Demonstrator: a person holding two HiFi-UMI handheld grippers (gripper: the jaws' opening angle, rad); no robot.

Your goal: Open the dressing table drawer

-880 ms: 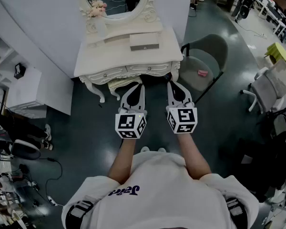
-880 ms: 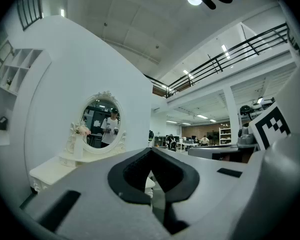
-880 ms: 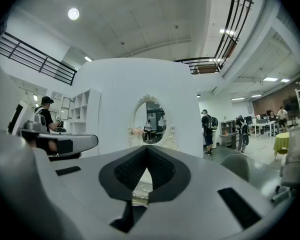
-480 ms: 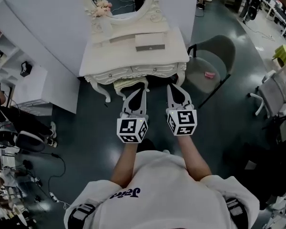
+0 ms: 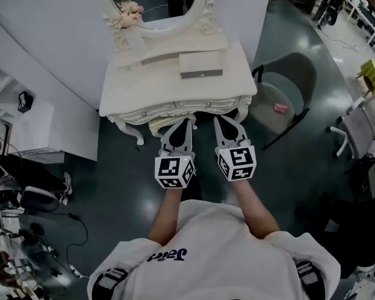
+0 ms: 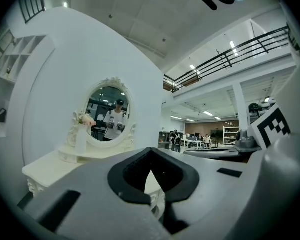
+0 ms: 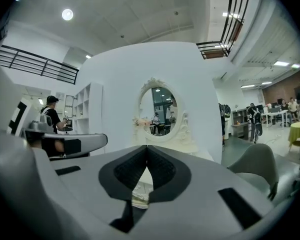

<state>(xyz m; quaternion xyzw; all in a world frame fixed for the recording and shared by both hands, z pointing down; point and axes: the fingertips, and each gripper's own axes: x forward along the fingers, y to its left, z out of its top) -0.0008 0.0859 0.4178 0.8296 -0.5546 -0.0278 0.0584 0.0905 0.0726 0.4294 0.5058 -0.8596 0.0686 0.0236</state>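
Note:
The white dressing table (image 5: 144, 86) stands ahead of me against the wall, with an oval mirror (image 5: 155, 5) on top. Its carved drawer fronts (image 5: 200, 104) run along the near edge and look closed. My left gripper (image 5: 182, 122) and right gripper (image 5: 221, 119) are held side by side, level, with their tips just short of that edge. Both are shut with nothing between the fingers. In the left gripper view the shut jaws of the left gripper (image 6: 150, 151) point at the table (image 6: 50, 166). In the right gripper view the right gripper (image 7: 147, 147) faces the mirror (image 7: 160, 114).
A cream stool (image 5: 157, 125) is tucked under the table beside the left gripper. A grey chair (image 5: 281, 92) with a pink item on its seat stands at the right. A vase of flowers (image 5: 130, 14) and a flat box (image 5: 201, 65) sit on the tabletop. White shelving (image 5: 25, 120) is at the left.
The person has stepped forward, so the dressing table is closer. Both grippers now reach nearly to its front edge. Both have stayed shut.

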